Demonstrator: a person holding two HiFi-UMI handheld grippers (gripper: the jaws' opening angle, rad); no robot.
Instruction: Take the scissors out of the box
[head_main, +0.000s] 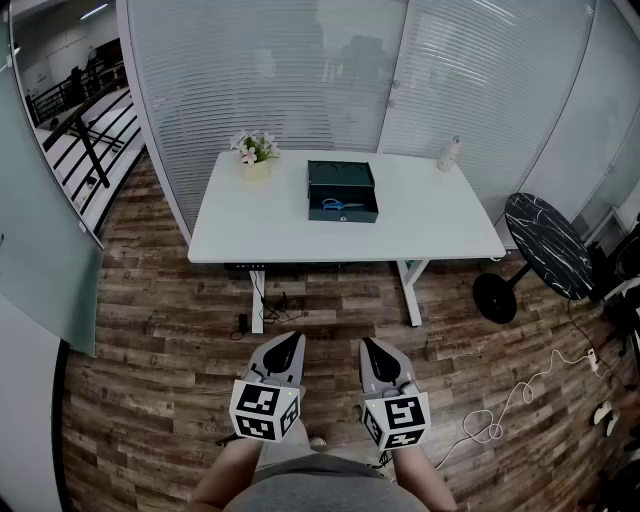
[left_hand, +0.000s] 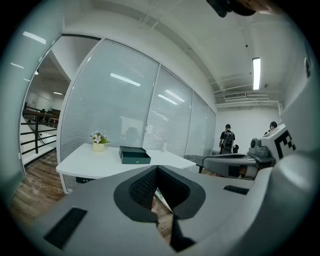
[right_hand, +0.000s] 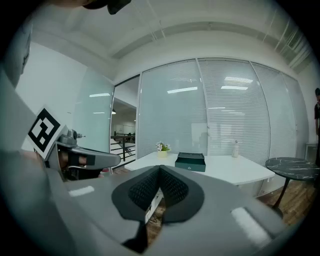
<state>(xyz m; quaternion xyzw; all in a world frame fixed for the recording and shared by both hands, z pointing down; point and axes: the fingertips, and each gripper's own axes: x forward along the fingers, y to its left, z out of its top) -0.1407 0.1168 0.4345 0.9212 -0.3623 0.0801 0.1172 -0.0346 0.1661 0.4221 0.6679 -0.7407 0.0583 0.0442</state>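
On white table (head_main: 270, 228), open box (head_main: 341, 176), scissors (head_main: 342, 205)

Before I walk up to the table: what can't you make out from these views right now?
- Scissors: the head view shows only a small blue shape in the box; too small to tell blade direction.
- Inside of the box: hidden by its own front wall in both gripper views.
- Bottle: label too small, head view.

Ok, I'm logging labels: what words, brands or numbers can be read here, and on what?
None can be read.
The marker cubes bear only black-and-white square patterns.
Any print on the bottle or the box is too small to read.
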